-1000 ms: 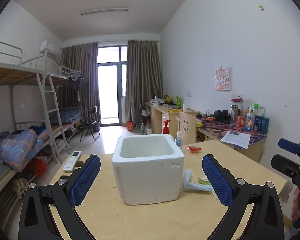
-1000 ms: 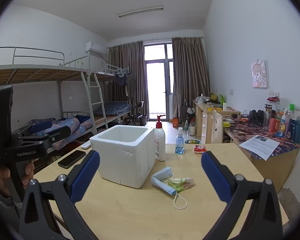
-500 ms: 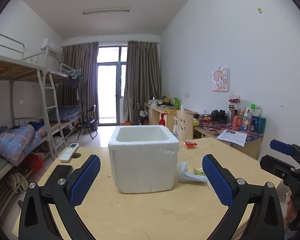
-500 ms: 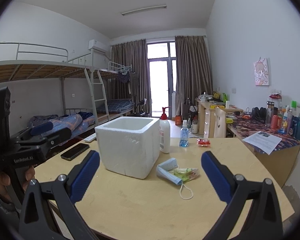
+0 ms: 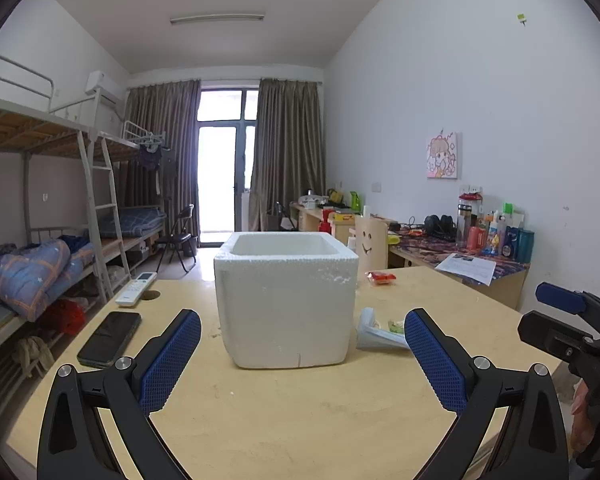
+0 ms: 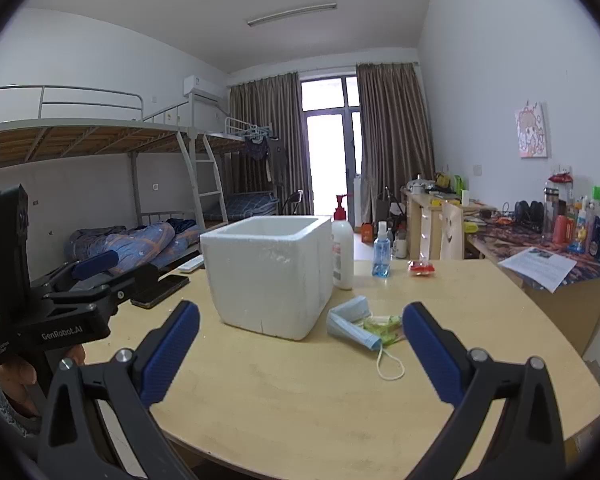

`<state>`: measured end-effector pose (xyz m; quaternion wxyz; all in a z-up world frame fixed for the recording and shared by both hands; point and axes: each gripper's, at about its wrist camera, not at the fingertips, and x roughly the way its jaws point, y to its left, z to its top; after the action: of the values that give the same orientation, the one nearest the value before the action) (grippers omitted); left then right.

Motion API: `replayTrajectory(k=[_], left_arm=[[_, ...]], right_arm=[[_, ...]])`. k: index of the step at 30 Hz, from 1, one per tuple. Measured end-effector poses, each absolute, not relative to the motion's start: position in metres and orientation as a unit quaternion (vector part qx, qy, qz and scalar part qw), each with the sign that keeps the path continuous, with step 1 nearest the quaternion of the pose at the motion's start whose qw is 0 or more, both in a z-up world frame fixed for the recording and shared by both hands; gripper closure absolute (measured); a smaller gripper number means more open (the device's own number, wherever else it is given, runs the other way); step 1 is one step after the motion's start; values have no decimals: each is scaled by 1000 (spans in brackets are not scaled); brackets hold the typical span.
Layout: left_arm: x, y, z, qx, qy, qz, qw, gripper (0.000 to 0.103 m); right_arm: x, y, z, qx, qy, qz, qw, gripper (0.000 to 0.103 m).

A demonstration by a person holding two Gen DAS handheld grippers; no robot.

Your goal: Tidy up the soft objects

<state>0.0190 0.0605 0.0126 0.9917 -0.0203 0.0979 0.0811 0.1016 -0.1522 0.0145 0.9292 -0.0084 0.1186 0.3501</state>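
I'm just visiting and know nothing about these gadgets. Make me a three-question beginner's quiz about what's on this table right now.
1. True or false: the white foam box holds the blue face mask.
2. Which gripper has the mask nearer its fingers: A) left gripper B) right gripper?
3. Fill in: left of the box in the left wrist view lie a white remote control and a black ____.

Key: 1. False; the mask lies on the wooden table beside the box. 2. B. 3. phone.
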Motion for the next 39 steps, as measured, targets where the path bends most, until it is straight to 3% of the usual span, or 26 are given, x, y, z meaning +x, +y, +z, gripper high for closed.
replayTrajectory(k=[19,39], left_arm=[[13,45,-30,-25,111,74,991,1],[61,1,-51,2,171,-9,985,1]], right_arm=[[103,-165,-23,-6,146,344,928,1],[135,-193,-46,18,187,296,937,0]])
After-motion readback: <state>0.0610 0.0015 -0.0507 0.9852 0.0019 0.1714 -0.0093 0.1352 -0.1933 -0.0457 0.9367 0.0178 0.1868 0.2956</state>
